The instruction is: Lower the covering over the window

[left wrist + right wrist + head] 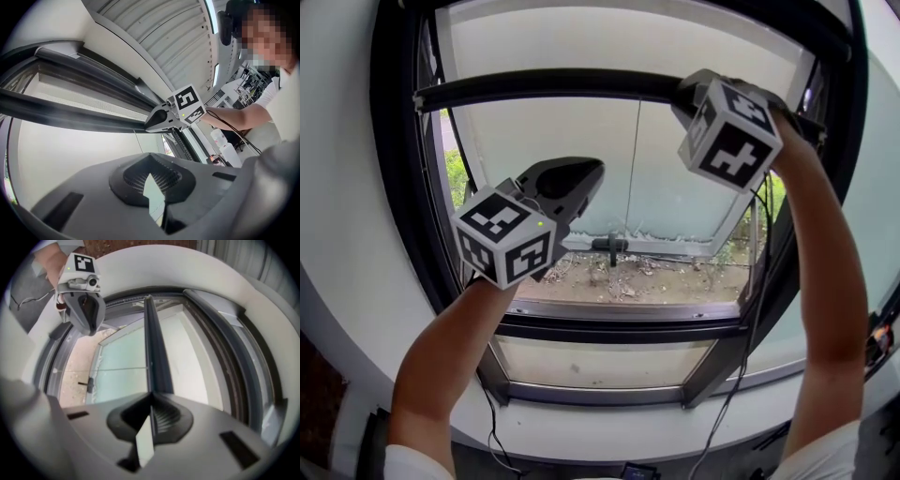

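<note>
Jaws of the right gripper (686, 94) are clamped on the right end of the dark bottom bar (553, 86) of the blind (619, 37), at 1 o'clock in the head view. The bar lies level across the upper window, its long axis running from 9 to 3 o'clock. In the right gripper view it runs from the jaws straight toward 12. White blind fabric fills the space above it. The left gripper (586, 178), toward 9 o'clock, is below the bar and apart from it, jaws together on nothing. Each marker cube (731, 136) bears black-and-white squares. The window frame (619, 328) crosses at 6 o'clock.
</note>
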The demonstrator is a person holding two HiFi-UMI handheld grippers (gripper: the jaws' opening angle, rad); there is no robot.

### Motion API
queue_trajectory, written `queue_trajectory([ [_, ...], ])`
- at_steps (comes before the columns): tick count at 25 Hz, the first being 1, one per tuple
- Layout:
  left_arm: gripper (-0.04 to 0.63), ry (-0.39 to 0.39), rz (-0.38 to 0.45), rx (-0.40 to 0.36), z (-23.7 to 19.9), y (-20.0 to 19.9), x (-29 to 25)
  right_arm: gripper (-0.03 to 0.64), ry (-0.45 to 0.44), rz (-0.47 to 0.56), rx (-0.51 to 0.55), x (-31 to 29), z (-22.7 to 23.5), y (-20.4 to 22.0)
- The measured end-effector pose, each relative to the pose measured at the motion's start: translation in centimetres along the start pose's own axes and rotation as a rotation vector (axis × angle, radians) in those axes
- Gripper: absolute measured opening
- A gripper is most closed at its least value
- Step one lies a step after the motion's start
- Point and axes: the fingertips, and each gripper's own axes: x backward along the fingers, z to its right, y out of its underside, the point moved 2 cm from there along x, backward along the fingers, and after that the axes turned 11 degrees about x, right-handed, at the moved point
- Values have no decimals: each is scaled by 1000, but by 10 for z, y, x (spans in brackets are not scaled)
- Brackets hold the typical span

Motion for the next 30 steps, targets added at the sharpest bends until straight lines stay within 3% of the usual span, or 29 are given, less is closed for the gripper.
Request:
queue_trajectory([
  [17,18,-51,-68,-20,-2,32,21,34,-38,-11,-27,-1,-33,1],
  [26,18,-155,-130,-172,-19,35,27,34,-99,14,-30,-4,-70,-6],
  [30,20,-233,-170,-311,-28,28,27,34,-102,22,-15,-4,-87,-7],
])
